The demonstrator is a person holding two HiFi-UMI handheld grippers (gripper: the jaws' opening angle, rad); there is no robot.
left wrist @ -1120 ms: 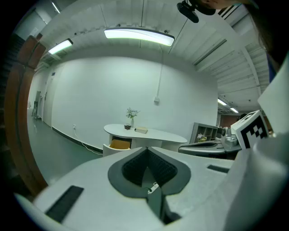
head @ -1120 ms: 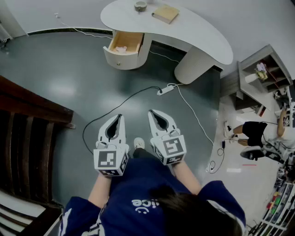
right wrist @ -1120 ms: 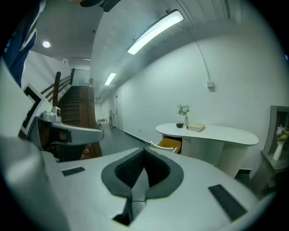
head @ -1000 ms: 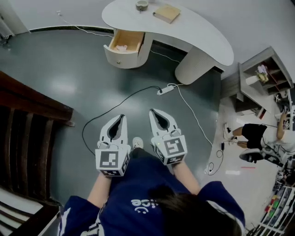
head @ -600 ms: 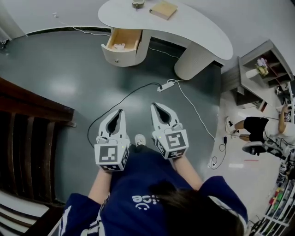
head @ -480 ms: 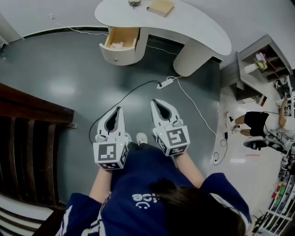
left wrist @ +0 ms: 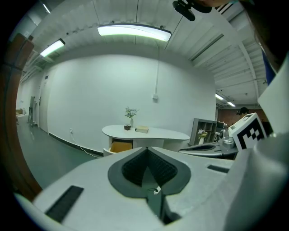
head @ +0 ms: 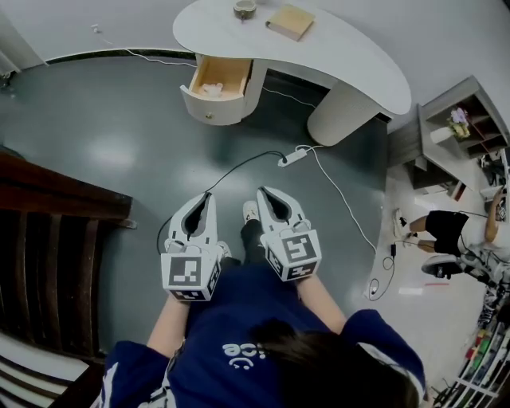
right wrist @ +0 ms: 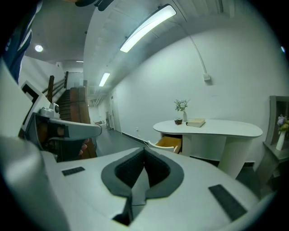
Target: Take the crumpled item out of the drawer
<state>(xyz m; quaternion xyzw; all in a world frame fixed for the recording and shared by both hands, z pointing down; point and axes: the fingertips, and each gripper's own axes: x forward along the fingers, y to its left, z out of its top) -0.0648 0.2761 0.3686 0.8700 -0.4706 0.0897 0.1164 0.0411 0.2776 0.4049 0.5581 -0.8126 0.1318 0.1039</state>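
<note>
A pulled-out drawer (head: pixel 215 82) with a wooden inside hangs under the white curved desk (head: pixel 335 56) across the room. A pale crumpled item (head: pixel 211 89) lies in it. The drawer also shows in the left gripper view (left wrist: pixel 118 146) and the right gripper view (right wrist: pixel 169 143). My left gripper (head: pixel 206 198) and right gripper (head: pixel 264 194) are held side by side in front of the person's body, far from the desk. Both are shut with nothing between the jaws.
A book (head: pixel 289 21) and a small pot (head: pixel 245 9) sit on the desk. A power strip (head: pixel 293 157) and cables lie on the grey floor between me and the desk. Dark wooden stairs (head: pixel 48 263) stand at the left, a shelf unit (head: pixel 458 131) at the right.
The view has shifted a little as the person steps; a foot now shows ahead between the grippers. Both grippers stay shut and side by side.
</note>
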